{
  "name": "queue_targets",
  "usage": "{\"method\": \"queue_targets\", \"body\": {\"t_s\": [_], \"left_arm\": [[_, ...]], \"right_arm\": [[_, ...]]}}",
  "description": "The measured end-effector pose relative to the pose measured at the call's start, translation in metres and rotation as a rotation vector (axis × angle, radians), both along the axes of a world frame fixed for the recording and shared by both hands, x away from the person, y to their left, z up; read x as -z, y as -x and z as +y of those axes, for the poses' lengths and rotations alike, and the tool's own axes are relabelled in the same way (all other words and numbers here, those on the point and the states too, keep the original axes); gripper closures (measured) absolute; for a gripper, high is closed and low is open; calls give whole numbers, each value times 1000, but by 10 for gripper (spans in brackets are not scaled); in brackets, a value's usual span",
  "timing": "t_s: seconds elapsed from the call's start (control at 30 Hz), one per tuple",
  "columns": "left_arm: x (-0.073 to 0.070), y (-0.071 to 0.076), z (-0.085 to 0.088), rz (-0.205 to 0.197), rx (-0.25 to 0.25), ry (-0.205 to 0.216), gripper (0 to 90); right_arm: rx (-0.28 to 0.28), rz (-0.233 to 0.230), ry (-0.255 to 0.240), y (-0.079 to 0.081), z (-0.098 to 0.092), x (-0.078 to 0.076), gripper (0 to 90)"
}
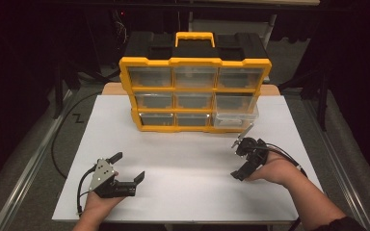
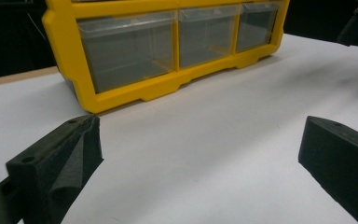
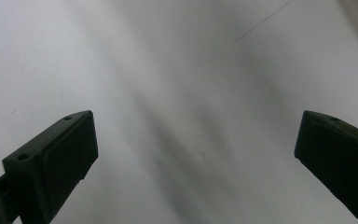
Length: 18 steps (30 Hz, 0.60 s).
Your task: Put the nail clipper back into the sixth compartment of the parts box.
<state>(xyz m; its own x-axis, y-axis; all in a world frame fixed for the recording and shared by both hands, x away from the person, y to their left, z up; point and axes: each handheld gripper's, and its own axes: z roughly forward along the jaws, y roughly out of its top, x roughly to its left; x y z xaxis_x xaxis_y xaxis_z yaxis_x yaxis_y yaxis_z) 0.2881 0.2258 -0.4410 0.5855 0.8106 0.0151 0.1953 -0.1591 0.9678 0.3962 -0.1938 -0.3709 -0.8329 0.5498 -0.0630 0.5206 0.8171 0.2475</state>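
1. Yellow plastic organiser (image 1: 195, 94) with clear drawers: upper centre of the high view, on the white table (image 1: 188, 192).
2. Left gripper (image 1: 128, 168): lower left, jaws wide, empty.
3. Right gripper (image 1: 236, 159): lower right, jaws wide, empty.

White table (image 1: 183, 192) with a wooden strip at its far edge, yellow-framed drawer organizer (image 1: 195, 94) standing upright near the back – nine clear drawers (bottom right one pulled partly out) – black top, yellow handle.
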Motion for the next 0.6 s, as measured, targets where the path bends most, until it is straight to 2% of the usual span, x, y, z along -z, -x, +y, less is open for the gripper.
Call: {"method": "queue_targets", "body": {"t_s": [0.1, 0.3, 0.6], "left_arm": [[0, 0, -1, 3, 1, -6, 3], [0, -1, -1, 12, -4, 1, 3], [0, -1, 0, 19, -15, 0, 3]], "right_arm": [[1, -9, -4, 0, 0, 8, 7], [19, -33, -45, 2, 1, 17, 8], [72, -111, -176, 4, -5, 27, 8]]}}
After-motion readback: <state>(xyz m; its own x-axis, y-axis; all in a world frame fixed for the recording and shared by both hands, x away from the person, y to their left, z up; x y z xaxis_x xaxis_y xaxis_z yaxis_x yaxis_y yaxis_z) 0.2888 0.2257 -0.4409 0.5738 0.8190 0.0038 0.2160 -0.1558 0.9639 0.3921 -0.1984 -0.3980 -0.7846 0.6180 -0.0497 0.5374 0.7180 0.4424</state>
